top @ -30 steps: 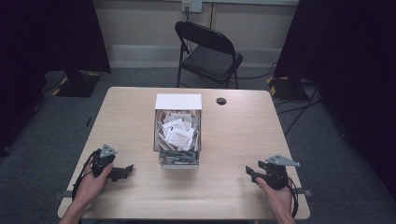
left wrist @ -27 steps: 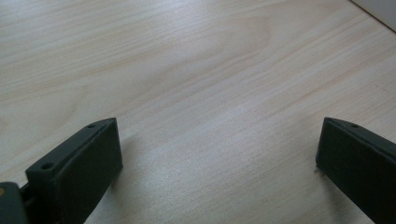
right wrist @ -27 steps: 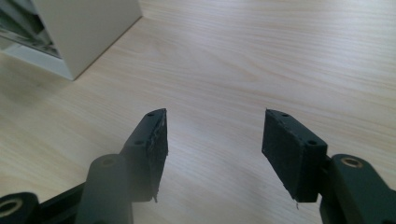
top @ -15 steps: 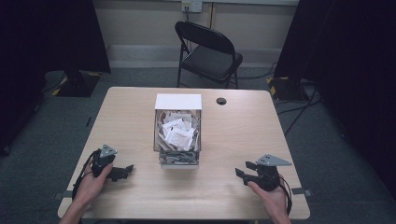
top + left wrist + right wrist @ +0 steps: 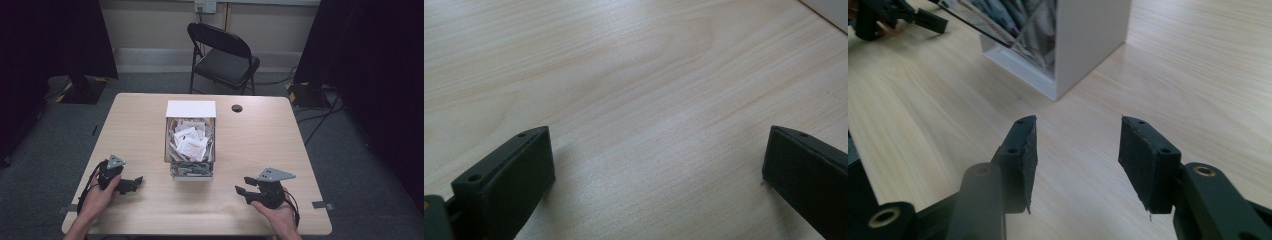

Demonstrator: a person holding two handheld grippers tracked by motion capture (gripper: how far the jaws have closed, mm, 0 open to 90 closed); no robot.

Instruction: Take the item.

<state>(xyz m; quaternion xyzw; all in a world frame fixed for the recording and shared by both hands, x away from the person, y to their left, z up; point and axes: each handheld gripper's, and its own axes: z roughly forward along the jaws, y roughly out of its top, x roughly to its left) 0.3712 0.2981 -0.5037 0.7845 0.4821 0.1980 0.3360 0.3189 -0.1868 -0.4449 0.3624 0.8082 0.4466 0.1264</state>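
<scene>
The box (image 5: 190,145) of paper packets (image 5: 191,144) stood at the middle of the table (image 5: 270,140), between two grippers that held nothing.

The right gripper (image 5: 242,191) hovered near the table's front edge, well right of the box and pointing toward it; its jaws had just been closing and stood half parted over bare wood, the box's white corner (image 5: 1088,45) just ahead of them. The left gripper (image 5: 137,181) rested in the left hand (image 5: 95,200) at the front left, jaws spread wide with only tabletop between them. A black folding chair (image 5: 222,57) stood beyond the table.
</scene>
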